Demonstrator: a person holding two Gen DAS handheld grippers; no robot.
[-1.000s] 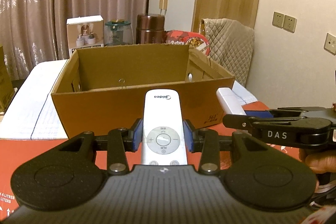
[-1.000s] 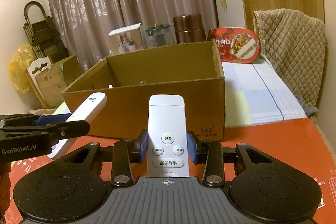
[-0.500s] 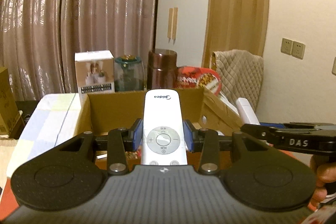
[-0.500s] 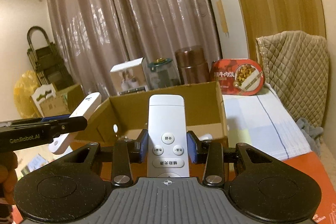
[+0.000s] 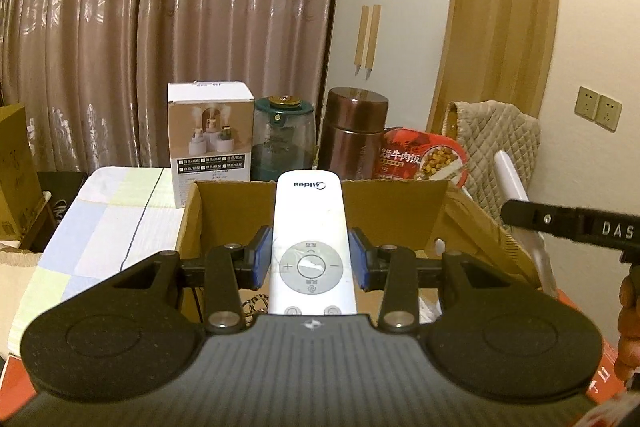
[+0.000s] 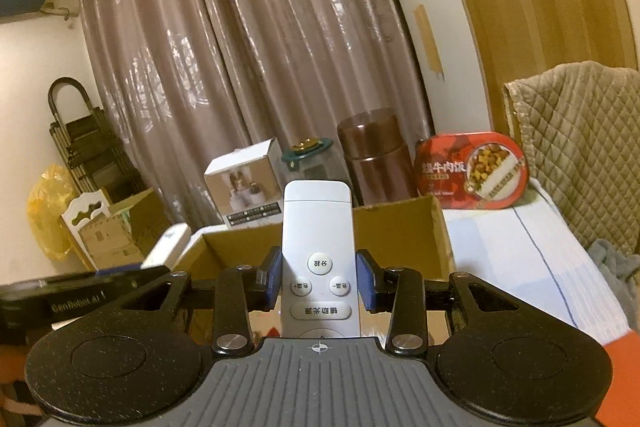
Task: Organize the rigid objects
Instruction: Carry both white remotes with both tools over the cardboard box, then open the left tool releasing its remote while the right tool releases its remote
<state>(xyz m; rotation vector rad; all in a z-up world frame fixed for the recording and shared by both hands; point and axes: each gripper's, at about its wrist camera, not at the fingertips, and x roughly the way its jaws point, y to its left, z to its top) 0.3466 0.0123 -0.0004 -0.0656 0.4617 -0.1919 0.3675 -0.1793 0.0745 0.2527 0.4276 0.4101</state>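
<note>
My left gripper [image 5: 311, 263] is shut on a white Midea remote [image 5: 310, 227] and holds it above the near part of the open cardboard box [image 5: 400, 203]. My right gripper [image 6: 319, 285] is shut on a pale grey remote [image 6: 318, 239] with three round buttons, also held over the box [image 6: 400, 235]. In the left wrist view the right gripper shows at the right edge [image 5: 568, 223] with its remote [image 5: 516, 187]. In the right wrist view the left gripper shows at the left [image 6: 80, 291] with its remote [image 6: 168, 247]. Small items lie in the box bottom, mostly hidden.
Behind the box stand a white product carton [image 5: 210, 147], a green-lidded jar [image 5: 284, 139], a brown canister [image 5: 354, 135] and a red meal tray [image 5: 422, 157]. A quilted chair back [image 5: 496, 143] is at the right. A checked cloth [image 5: 112, 227] covers the table on the left.
Both grippers have risen and moved forward with their remotes, from in front of the box's near wall to above its opening. The box now sits lower in both views.
</note>
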